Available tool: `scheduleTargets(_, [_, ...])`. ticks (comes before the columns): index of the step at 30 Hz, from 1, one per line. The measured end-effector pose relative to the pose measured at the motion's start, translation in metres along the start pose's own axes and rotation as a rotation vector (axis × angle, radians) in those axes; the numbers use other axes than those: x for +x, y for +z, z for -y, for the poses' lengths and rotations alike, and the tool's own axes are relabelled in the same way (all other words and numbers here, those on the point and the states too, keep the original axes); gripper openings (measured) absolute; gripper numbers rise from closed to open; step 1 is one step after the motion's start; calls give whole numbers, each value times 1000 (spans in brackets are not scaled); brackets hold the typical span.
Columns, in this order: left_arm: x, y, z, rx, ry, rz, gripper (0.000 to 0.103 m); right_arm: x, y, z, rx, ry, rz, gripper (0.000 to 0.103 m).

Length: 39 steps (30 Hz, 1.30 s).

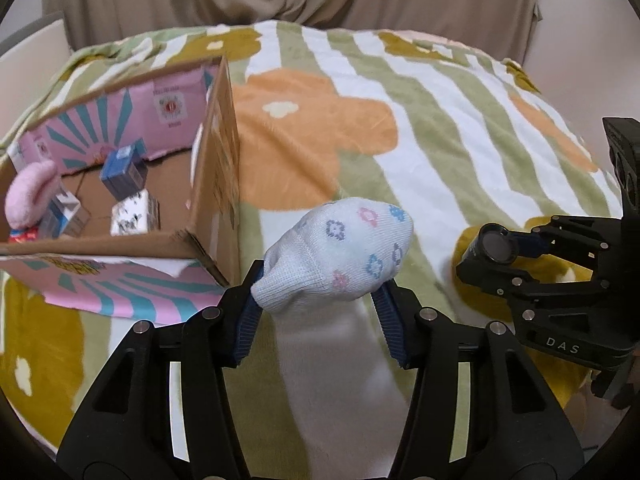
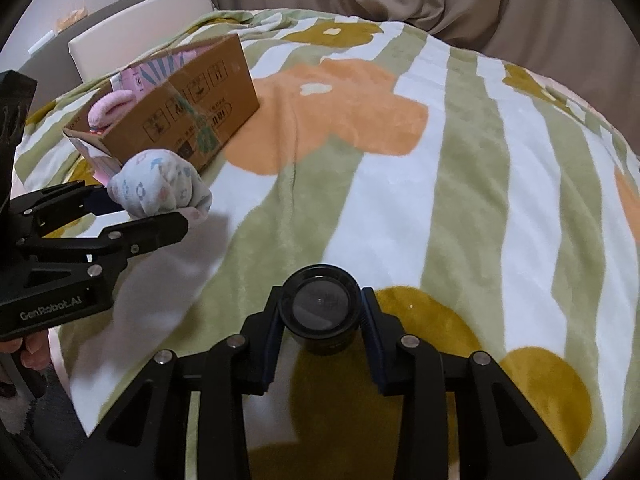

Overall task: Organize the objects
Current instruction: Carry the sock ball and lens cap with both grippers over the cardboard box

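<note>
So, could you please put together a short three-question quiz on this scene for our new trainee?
1. True or false: the left gripper holds a rolled white sock.
2. What does the right gripper grip? A) a pink sock B) a black cylinder with a lens-like end C) a carton
3. Fill in: the pink sock lies inside the cardboard ____.

Key: 1 true. 2 B, the black cylinder. 3 box, which stands on the blanket.
</note>
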<state>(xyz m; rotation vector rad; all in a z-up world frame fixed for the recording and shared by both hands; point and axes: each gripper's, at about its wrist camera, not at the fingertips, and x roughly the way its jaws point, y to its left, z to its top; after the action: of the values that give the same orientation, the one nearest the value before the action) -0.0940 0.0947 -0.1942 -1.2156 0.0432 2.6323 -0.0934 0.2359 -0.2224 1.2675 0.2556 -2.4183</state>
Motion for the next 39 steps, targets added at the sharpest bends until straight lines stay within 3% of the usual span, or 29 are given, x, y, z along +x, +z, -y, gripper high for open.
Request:
scheduleTargets(11, [-56, 25, -4, 27, -11, 96, 49, -45, 16, -9, 9, -20, 56, 34])
scheduleTargets(20, [-97, 47, -30, 36, -7, 135, 49, -80, 48, -27, 17, -21, 104, 34])
scheduleTargets(30, [-121, 73, -85, -2, 24, 154, 49, -101, 100, -62, -4, 7, 178, 34])
scheduleTargets(39, [-125, 87, -142, -43, 69, 155, 49, -90, 145, -95, -43, 47, 193, 34])
